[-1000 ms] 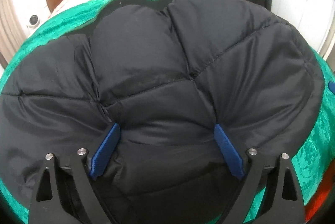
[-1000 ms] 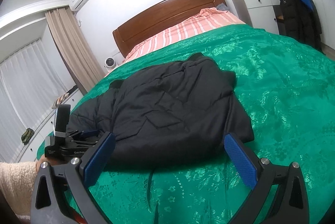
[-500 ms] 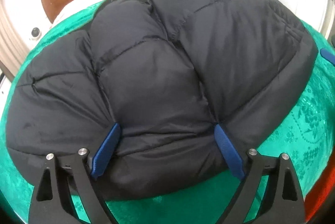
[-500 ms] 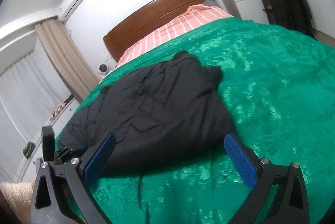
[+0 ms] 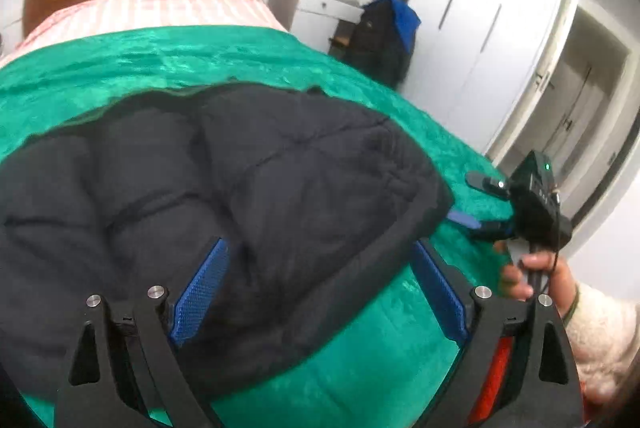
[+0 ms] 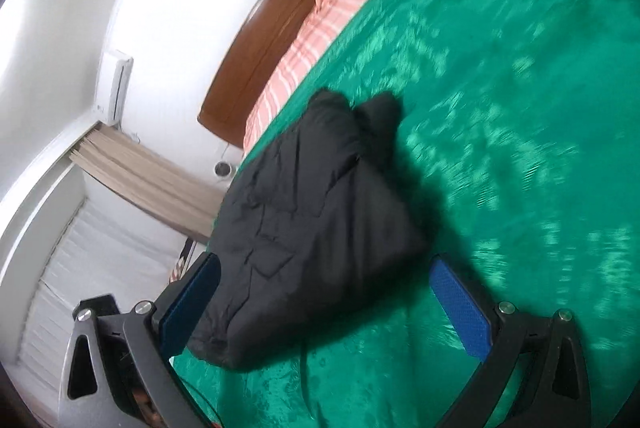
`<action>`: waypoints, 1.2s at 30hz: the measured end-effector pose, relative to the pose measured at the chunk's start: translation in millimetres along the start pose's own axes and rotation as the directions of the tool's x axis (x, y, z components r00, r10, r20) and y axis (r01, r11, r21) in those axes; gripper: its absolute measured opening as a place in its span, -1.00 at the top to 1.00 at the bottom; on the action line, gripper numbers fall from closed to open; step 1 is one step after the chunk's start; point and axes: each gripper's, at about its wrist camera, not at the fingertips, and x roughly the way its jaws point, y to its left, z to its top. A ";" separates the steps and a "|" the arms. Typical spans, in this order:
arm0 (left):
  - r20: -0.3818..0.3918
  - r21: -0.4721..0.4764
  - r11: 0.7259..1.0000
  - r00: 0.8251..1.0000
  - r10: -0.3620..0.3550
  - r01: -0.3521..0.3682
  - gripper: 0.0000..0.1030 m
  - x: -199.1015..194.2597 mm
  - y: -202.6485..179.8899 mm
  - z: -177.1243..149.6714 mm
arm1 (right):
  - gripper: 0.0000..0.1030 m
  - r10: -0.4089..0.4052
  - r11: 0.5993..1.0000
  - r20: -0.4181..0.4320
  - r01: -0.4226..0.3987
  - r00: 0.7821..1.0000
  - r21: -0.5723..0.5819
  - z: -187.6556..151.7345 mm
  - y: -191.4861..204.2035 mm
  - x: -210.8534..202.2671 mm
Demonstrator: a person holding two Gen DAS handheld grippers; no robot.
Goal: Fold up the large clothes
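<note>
Between our left gripper's point(image 5: 320, 292) wide-spread fingers lies the black padded jacket point(image 5: 224, 211), bunched into a thick bundle on the green bedspread point(image 5: 168, 59); neither pad grips it. Our right gripper point(image 6: 332, 308) is equally wide apart and empty, with the jacket's near corner ahead of its fingers. We judge a fold just laid down; next we need to pick a fresh edge.
</note>
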 end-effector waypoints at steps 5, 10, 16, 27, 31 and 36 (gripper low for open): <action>-0.151 0.045 0.999 0.988 0.018 -0.011 -0.81 56.6 3.4 -20.1 | -0.99 0.057 0.994 -0.072 -0.050 0.996 0.100 20.7 -5.4 38.0; -0.147 -0.078 0.995 0.986 -0.072 0.061 -0.81 57.5 23.7 -22.7 | -0.97 0.065 0.988 -0.090 -0.051 0.994 0.146 46.8 -7.7 84.4; -0.158 -0.088 0.994 0.984 -0.082 0.069 -0.84 58.5 28.3 -24.9 | 0.30 -0.011 0.986 -0.029 0.006 1.000 -0.168 49.2 83.1 75.3; 0.017 -0.308 0.951 0.999 -0.033 0.037 -0.77 -85.2 106.6 -26.0 | 0.31 -0.071 0.598 0.062 0.093 0.995 -0.796 -32.7 302.2 108.4; 0.115 -0.403 0.913 0.986 0.119 -0.063 -0.78 -164.6 164.9 -41.3 | 0.31 -0.095 0.369 0.051 0.082 0.994 -0.926 -107.8 360.2 165.3; 0.148 -0.472 0.874 0.967 0.206 -0.114 -0.78 -206.9 208.0 -47.3 | 0.29 -0.190 0.097 0.001 0.020 0.982 -0.995 -215.6 376.5 247.4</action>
